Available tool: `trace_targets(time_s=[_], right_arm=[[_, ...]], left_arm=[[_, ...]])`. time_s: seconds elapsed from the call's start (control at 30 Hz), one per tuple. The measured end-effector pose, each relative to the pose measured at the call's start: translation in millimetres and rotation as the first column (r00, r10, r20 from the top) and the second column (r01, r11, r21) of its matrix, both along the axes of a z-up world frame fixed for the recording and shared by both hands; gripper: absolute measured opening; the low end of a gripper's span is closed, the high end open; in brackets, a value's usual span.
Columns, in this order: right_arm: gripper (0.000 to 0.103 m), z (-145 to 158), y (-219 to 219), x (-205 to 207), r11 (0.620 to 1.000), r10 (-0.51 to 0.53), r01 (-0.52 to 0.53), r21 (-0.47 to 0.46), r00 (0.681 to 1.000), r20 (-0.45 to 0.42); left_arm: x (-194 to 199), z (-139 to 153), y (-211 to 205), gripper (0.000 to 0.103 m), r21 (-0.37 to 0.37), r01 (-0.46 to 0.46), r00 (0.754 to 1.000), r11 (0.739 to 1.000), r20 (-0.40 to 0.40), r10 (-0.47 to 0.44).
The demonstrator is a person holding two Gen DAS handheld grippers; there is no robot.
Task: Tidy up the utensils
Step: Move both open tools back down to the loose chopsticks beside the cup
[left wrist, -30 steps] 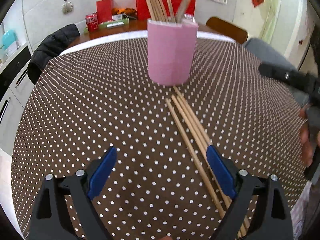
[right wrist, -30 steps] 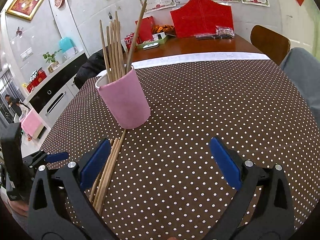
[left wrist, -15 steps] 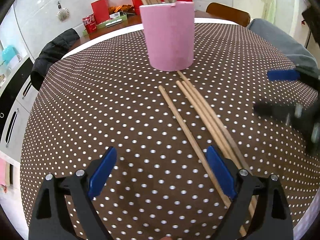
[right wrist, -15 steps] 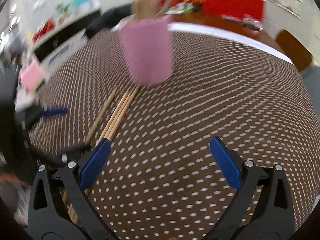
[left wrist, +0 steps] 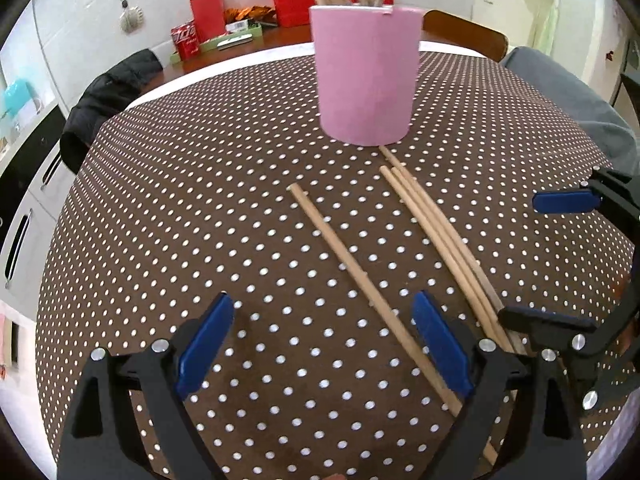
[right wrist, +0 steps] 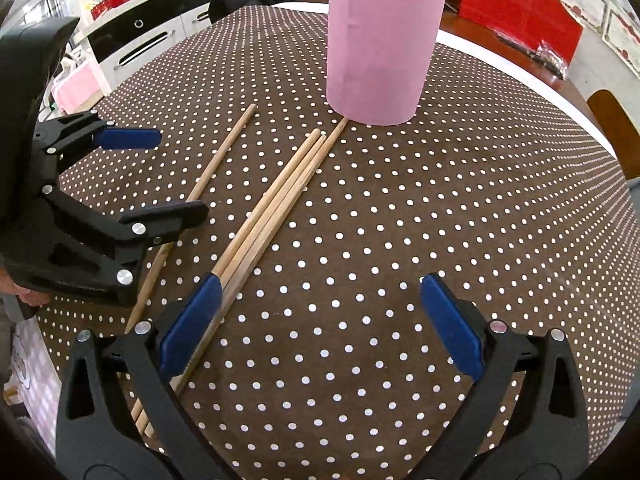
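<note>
Nearest the left gripper, whose jaws stand wide with nothing between them, a single chopstick runs from under its right finger forward and to the left across the dotted tablecloth. The right gripper is likewise spread wide and empty; a bundle of three chopsticks passes just beside its left finger and slants ahead toward the cup. In the right wrist view the left gripper sits off to the left, its lower finger over the lone chopstick, though I cannot tell whether it touches.

These sticks look like plain wood: light, stiff, thin and round, so likely to roll or slip out of a loose pinch. A hold near the middle, or slightly toward the thicker end, should keep one from swinging. Lying flat on cloth, each probably needs the fingers set down on either side of it. The three lie touching, so taking just one may drag its neighbours.

Farther ahead of both grippers stands the pink cup, upright, with several chopsticks already standing in it. The longest of the three reaches its base.
</note>
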State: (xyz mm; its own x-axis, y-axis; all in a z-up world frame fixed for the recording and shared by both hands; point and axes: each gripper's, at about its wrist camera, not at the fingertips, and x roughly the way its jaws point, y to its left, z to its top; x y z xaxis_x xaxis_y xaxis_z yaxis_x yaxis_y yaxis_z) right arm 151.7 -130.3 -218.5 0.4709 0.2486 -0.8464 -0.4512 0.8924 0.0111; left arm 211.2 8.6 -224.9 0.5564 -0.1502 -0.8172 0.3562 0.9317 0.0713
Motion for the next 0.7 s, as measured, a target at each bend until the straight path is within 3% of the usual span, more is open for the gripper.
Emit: trace_targets(time_s=[0.2, 0.33, 0.5, 0.7], right_arm=[[0.097, -0.1, 11.1, -17.4, 0.997, 0.059, -0.060, -0.041, 0.998, -0.018], [0.097, 2.3, 8.0, -16.3, 0.997, 0.047, -0.048, -0.062, 0.999, -0.020], [0.097, 4.6, -1.7, -18.2, 0.995, 0.027, -0.028, -0.095, 1.000, -0.015], [0.097, 4.9, 0.8, -15.7, 0.996, 0.023, -0.023, -0.083, 1.000, 0.000]], left_arm=[[0.5, -1.0, -11.7, 0.090, -0.009, 0.022, 0.999, 1.000, 0.028, -0.022], [1.0, -3.4, -8.0, 0.090, -0.031, 0.032, 0.999, 0.999, 0.019, -0.031], [1.0, -6.0, -15.9, 0.090, -0.051, 0.110, 0.994, 0.993, 0.002, -0.110], [-3.0, -1.9, -17.2, 0.089, 0.006, 0.100, 0.995, 0.995, 0.018, -0.101]])
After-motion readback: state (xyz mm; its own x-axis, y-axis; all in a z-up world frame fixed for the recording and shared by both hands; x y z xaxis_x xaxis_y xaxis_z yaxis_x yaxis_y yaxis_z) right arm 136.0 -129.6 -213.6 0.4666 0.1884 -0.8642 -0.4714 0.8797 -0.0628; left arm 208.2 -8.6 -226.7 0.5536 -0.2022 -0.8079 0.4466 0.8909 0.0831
